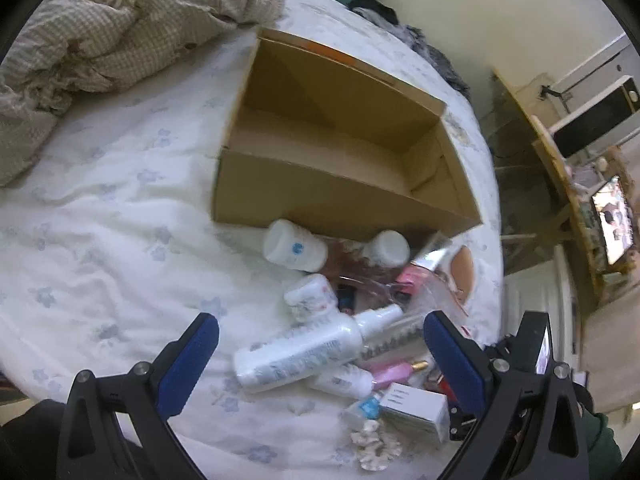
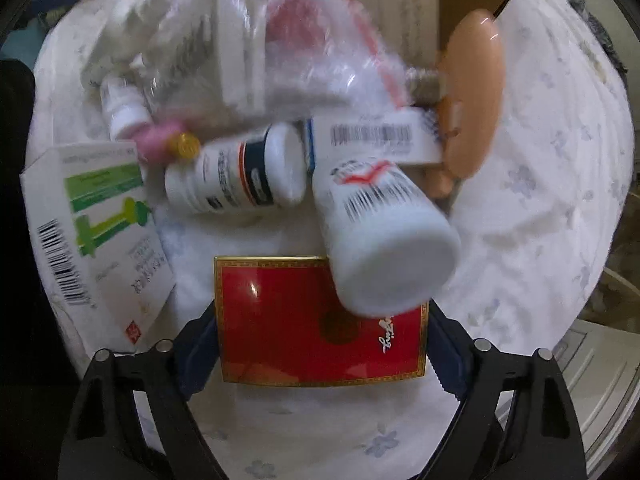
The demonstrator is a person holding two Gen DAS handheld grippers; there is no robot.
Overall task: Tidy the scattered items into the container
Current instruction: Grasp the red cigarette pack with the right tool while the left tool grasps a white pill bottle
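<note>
Left claw (image 1: 320, 360): we see its blue pads standing wide apart at the bottom of the left wrist view, nothing clamped; the white spray bottle (image 1: 308, 350) lies on the bed between and beyond them.
Right claw (image 2: 322, 344): we see its fingers at either side of the red box (image 2: 312, 332) at the lower centre of the right wrist view; whether the pads press on the box we cannot tell.
Cardboard box (image 1: 320, 196): open and tilted toward us at the upper centre of the left wrist view, resting on the bed (image 1: 100, 240); we see nothing inside it.
Scattered items: piled just below the cardboard box's near wall, among them two white jars (image 1: 294, 245), a small white carton (image 1: 416, 406) and a pink bottle (image 1: 394, 372).
Right wrist view pile: a white bottle (image 2: 384, 240) overlaps the red box's upper right corner; a green-printed carton (image 2: 100, 232) lies at the left, a peach-coloured brush (image 2: 472, 92) at the upper right.
Blanket (image 1: 132, 20): bunched at the upper left.
</note>
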